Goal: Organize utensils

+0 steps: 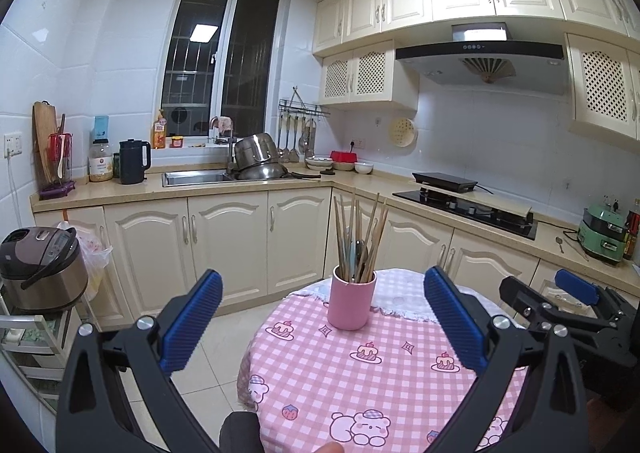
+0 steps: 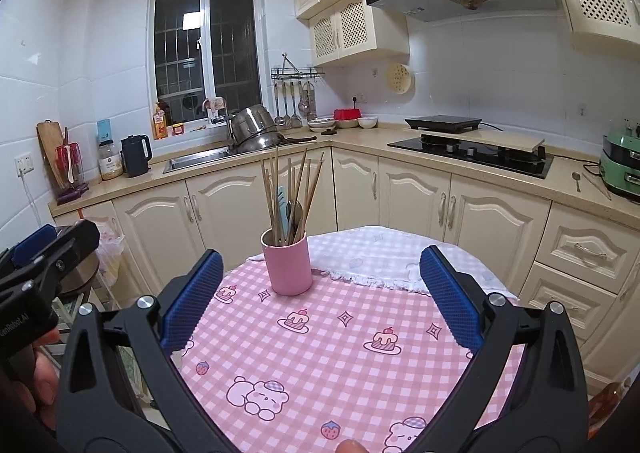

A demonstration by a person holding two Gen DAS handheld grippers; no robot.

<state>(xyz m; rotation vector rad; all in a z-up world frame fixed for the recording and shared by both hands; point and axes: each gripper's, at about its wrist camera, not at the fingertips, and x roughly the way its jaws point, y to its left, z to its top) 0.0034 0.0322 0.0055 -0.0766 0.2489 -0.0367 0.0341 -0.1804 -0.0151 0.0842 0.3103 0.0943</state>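
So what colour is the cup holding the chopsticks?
Plain pink; the cup shows best in the right wrist view.

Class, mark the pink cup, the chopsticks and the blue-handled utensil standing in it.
pink cup (image 2: 289,267), right wrist view, on the front of its wall.
chopsticks (image 2: 276,189), right wrist view, on the shafts above the rim.
blue-handled utensil (image 2: 281,205), right wrist view, on its blue end between the chopsticks.
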